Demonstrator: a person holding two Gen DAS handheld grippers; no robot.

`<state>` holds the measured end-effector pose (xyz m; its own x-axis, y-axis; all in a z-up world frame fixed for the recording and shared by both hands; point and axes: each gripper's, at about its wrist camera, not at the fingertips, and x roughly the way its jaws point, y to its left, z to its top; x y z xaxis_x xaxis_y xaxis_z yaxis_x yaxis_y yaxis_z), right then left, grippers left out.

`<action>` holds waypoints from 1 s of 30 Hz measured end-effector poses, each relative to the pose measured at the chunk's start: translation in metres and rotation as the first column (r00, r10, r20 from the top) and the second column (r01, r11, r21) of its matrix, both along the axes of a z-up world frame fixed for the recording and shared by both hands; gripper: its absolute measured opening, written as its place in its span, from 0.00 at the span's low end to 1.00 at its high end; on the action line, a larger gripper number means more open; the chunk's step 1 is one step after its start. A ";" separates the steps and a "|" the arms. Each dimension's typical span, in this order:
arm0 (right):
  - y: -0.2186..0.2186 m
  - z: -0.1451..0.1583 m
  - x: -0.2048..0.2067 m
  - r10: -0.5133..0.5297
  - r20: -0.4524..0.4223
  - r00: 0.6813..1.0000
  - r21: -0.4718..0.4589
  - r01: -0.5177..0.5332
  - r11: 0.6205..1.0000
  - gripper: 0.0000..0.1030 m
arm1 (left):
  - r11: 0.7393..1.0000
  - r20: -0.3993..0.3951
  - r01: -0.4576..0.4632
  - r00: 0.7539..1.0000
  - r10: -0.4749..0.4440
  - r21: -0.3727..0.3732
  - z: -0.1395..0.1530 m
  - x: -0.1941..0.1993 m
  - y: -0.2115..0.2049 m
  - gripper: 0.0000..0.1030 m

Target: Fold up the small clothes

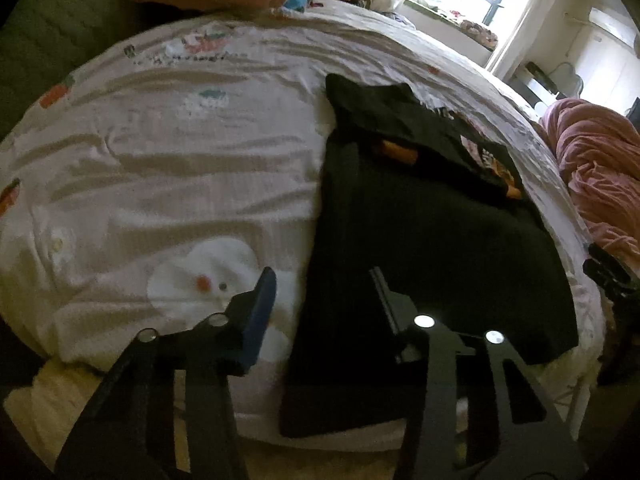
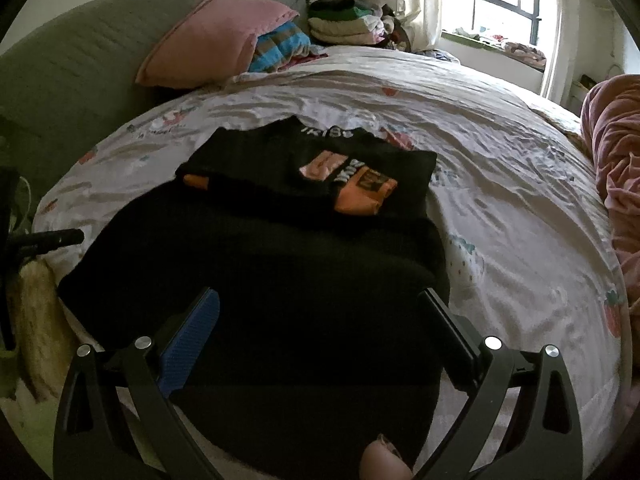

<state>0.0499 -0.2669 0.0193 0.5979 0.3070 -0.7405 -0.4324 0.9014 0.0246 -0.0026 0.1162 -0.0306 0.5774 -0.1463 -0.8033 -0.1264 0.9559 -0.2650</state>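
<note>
A black garment [image 2: 280,264] lies spread on the printed white bedsheet [image 2: 500,184]; its far part is folded over and shows an orange print [image 2: 360,192]. My right gripper [image 2: 319,294] hovers over the garment's near part, open wide, with the dark cloth below the gap and neither pad pressing on it. In the left wrist view the same garment [image 1: 420,240] fills the right half. My left gripper [image 1: 322,276] straddles its left edge: the blue pad [image 1: 260,312] is over the sheet [image 1: 160,168] and the other finger is over the cloth. The jaws stand apart with nothing pinched.
A pink pillow [image 2: 216,40] and a stack of folded clothes [image 2: 344,20] sit at the bed's head, against a grey headboard [image 2: 80,56]. A pink blanket [image 2: 616,168] is bunched along the right side. A window [image 2: 500,4] is behind. A fingertip [image 2: 384,460] shows at the bottom.
</note>
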 end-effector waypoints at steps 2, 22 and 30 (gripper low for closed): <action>-0.001 -0.003 -0.004 0.002 -0.011 1.000 -0.009 -0.002 1.000 0.95 | 1.000 -0.017 0.003 1.000 -0.003 -0.005 -0.005 -0.002 0.000 0.35; -0.037 -0.044 -0.029 -0.043 -0.162 0.986 -0.089 0.029 0.996 0.95 | 0.997 -0.087 0.047 0.995 -0.051 -0.054 -0.033 -0.036 -0.008 0.12; -0.066 -0.052 -0.035 -0.096 -0.223 0.970 -0.093 0.077 0.993 0.95 | 0.998 -0.092 0.063 0.994 -0.064 -0.017 -0.032 -0.037 -0.019 0.12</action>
